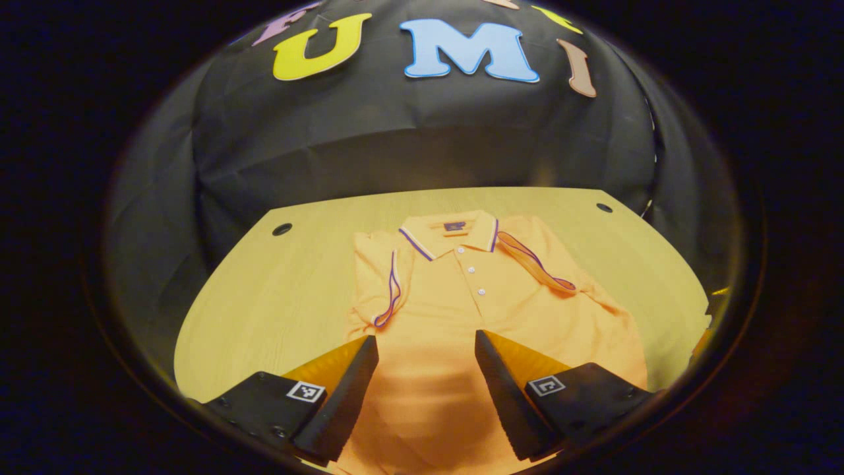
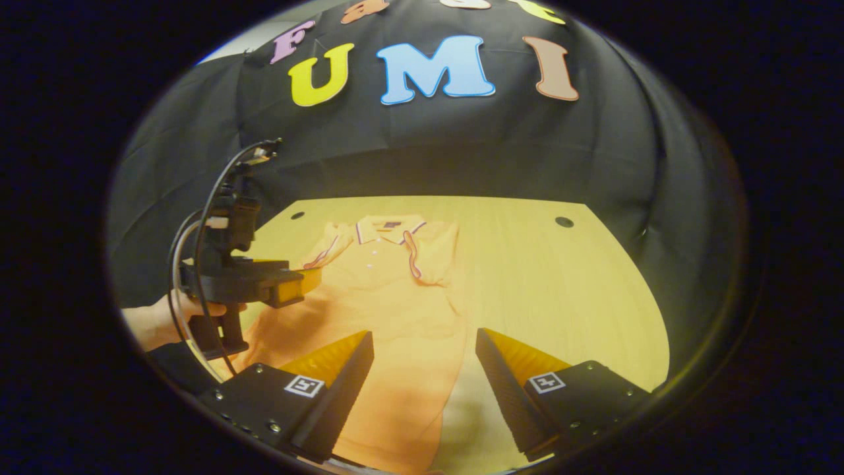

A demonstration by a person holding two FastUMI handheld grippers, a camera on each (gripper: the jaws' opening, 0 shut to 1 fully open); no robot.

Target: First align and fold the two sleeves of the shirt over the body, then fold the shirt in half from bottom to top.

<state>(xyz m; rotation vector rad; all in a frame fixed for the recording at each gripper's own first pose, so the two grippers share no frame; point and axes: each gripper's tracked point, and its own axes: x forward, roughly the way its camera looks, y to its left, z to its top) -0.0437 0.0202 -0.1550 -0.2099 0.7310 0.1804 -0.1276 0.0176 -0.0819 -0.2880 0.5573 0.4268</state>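
- The shirt (image 1: 461,310), an orange polo, lies flat and face up on the wooden bench (image 1: 277,297), collar (image 1: 448,234) toward the black cloth wall and hem toward the cameras.
- Both short sleeves are folded in over the shirt's body: in the left gripper view one sleeve (image 1: 389,284) lies left of the button placket and the other sleeve (image 1: 537,264) slants across the right shoulder, their striped cuffs pointing inward.
- The left gripper (image 1: 425,389) hangs above the shirt's lower body, near the hem; its jaws stand wide apart with only orange cloth showing between them, gripping nothing.
- In the right gripper view the left gripper (image 2: 290,287) shows side-on over the shirt's left edge, held by a hand (image 2: 155,323), with black cables looping up from it.
- The right gripper (image 2: 425,389) hangs over the shirt's lower right edge, where the cloth meets bare bench; its jaws are likewise spread apart and grip nothing.
- Round holes (image 2: 564,221) mark the bench's far corners, beyond the shirt's collar.
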